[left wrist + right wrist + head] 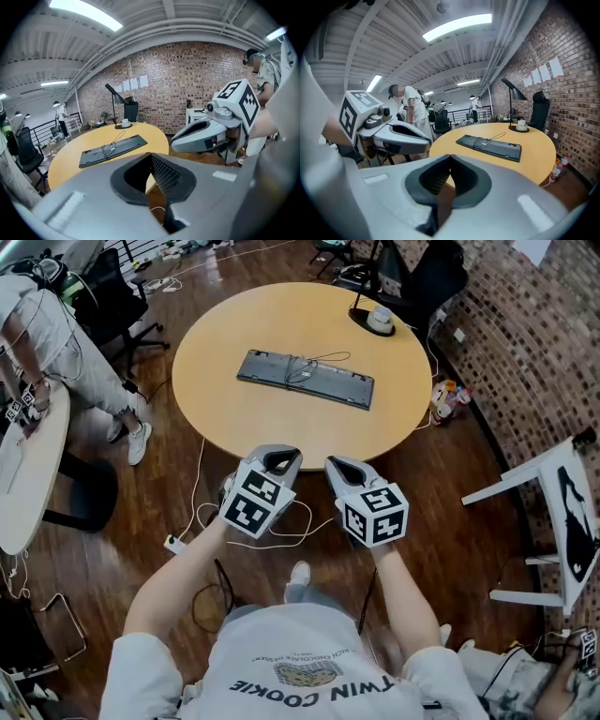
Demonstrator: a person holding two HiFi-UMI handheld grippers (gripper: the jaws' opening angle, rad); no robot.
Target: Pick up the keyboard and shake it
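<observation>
A dark keyboard (306, 378) lies face down on the round wooden table (225, 329), its cable coiled on its back; it also shows as the keyboard (112, 149) in the left gripper view and the keyboard (489, 146) in the right gripper view. Both grippers hang side by side in front of the table's near edge, well short of the keyboard. My left gripper (284, 457) is shut with nothing in it. My right gripper (339, 463) is shut and empty too. Each gripper sees the other: the right gripper (176, 139) and the left gripper (427, 139).
A desk lamp base with a white cup (379, 319) stands at the table's far right edge. Office chairs (112, 296) stand around, a white stand (553, 512) at the right, cables (281, 531) on the floor below the grippers. A person (56, 343) sits at the left.
</observation>
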